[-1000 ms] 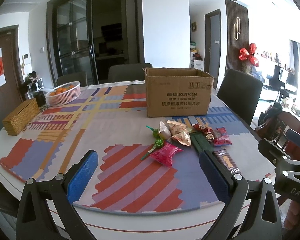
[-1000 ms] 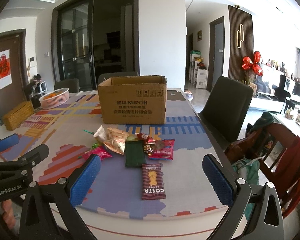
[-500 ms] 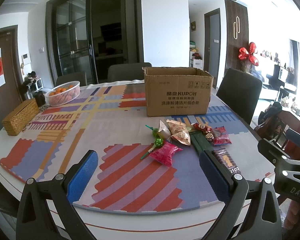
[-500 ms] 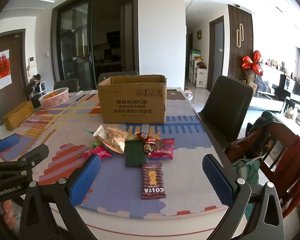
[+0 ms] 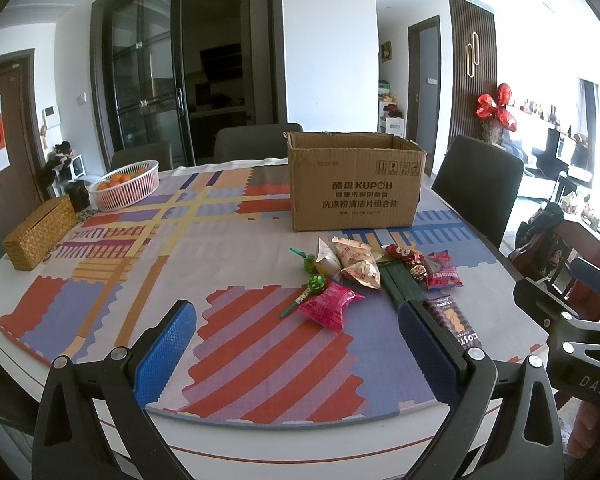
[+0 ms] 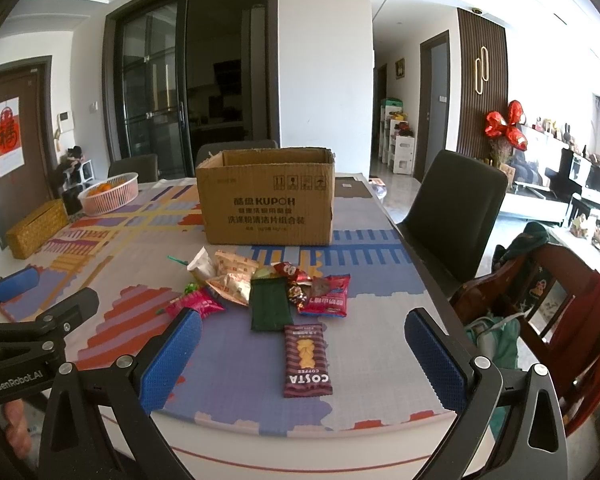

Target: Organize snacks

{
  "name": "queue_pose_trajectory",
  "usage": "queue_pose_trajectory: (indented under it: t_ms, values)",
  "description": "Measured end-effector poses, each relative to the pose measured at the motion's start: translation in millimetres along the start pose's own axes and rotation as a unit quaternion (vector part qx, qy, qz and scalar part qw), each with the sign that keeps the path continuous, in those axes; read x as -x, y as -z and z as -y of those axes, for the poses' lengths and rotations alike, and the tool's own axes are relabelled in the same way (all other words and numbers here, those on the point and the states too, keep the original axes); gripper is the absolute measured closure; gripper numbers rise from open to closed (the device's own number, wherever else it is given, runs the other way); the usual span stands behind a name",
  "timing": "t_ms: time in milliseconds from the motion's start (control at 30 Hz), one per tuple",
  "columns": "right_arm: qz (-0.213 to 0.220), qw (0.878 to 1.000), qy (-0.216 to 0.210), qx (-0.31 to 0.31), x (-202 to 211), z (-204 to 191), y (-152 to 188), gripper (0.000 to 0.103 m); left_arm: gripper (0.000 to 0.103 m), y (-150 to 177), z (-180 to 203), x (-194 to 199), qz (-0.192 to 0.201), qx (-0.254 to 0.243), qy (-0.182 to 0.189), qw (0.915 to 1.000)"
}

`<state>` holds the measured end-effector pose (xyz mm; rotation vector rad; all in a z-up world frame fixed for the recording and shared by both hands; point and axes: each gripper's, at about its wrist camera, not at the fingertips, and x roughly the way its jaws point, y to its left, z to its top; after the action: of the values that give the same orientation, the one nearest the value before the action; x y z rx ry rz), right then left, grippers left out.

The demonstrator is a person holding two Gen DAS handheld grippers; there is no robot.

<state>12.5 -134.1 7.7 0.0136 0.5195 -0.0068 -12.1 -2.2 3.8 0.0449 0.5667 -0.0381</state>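
A pile of snack packets lies on the patterned mat in front of an open cardboard box [image 5: 356, 186] [image 6: 266, 200]. Nearest me are a pink packet [image 5: 330, 307] [image 6: 198, 303], a dark green packet [image 6: 270, 300] [image 5: 398, 280], a red packet [image 6: 326, 296] [image 5: 440, 270] and a brown COSTA packet [image 6: 306, 360] [image 5: 454, 322]. My left gripper [image 5: 296, 344] hangs open over the table's near edge, short of the pink packet. My right gripper [image 6: 302, 356] is open too, its fingers on either side of the COSTA packet but well above and before it. Neither holds anything.
A white basket of oranges [image 5: 126, 184] and a woven box [image 5: 40, 232] stand at the far left of the table. Dark chairs [image 6: 456, 204] ring the table; a red wooden chair with clothing [image 6: 540, 304] stands close at right.
Both views have crept slightly forward toward the table. Nothing on the table has moved and both grippers stay open.
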Motion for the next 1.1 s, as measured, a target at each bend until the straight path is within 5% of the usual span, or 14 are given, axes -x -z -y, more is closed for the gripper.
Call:
queue_pose_trajectory:
  t_ms: [633,1100]
  values:
    - [-0.042,0.999,-0.016,0.002,-21,-4,5,0.001,0.001,6,3,-21,-0.028,-0.014,0.016,0.9994]
    - [-0.111,0.994,-0.021,-0.009,-71,-1,8,0.001,0.020,2,8,-75,-0.070,-0.042,0.031,0.9962]
